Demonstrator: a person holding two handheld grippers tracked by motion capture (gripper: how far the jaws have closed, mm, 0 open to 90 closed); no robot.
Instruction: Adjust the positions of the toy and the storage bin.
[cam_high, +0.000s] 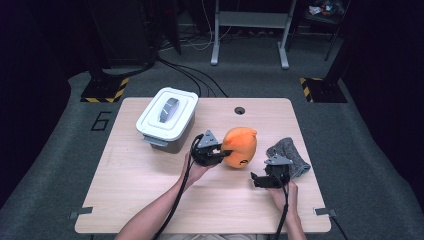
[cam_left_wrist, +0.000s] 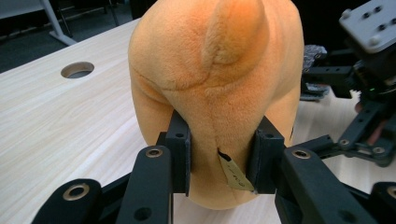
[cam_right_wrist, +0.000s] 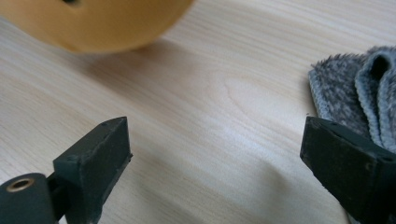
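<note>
An orange plush toy (cam_high: 241, 146) stands at the middle of the wooden table (cam_high: 150, 200). My left gripper (cam_high: 225, 152) comes at it from the left and is shut on its lower part. In the left gripper view both pads (cam_left_wrist: 180, 156) press into the plush toy (cam_left_wrist: 215, 70), and a small paper tag sticks out beside the right pad. My right gripper (cam_high: 256, 180) hovers low over the table in front of the toy. Its jaws stand wide open with bare wood between them (cam_right_wrist: 219, 144). The plush toy (cam_right_wrist: 93, 23) lies ahead of it at the upper left.
A white lidded bin (cam_high: 166, 118) sits at the back left of the table. A folded grey cloth (cam_high: 292, 154) lies to the right of the toy, and in the right gripper view the cloth (cam_right_wrist: 359, 88) is close to the right jaw. A round cable hole (cam_high: 239, 110) is near the back edge.
</note>
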